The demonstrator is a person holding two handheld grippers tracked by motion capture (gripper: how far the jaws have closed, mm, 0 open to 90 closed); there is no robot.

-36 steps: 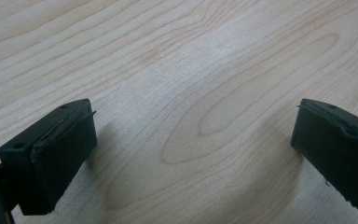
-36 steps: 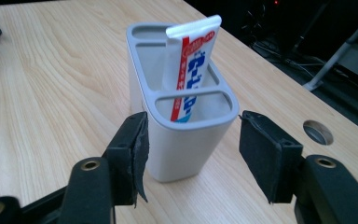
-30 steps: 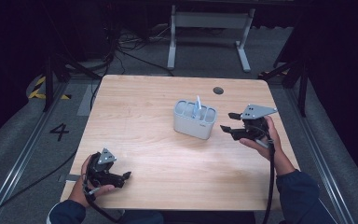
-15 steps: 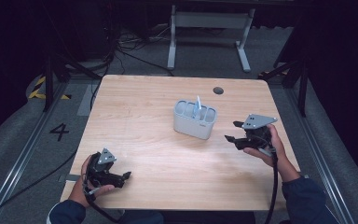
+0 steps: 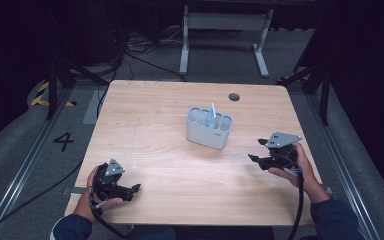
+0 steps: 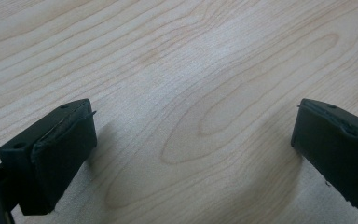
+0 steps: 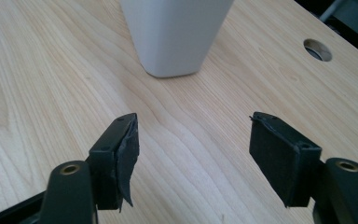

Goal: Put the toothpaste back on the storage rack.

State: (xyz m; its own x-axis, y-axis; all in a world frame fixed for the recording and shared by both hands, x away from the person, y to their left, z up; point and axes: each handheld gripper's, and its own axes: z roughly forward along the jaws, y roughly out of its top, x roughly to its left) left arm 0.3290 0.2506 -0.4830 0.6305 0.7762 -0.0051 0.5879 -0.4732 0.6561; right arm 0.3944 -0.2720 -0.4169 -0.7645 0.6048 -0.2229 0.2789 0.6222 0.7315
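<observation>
Wooden table (image 5: 155, 130) stands on grey floor (image 5: 20, 150), dark surroundings.

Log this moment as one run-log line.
right gripper: jaws just opening, empty, apart from white holder | left gripper: open, empty, near table edge

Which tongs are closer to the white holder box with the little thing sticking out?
Right. The right tongs sit just beside the white holder, off its right side toward the person, jaws open. The left tongs rest much farther away, at the table's near left corner.
</observation>
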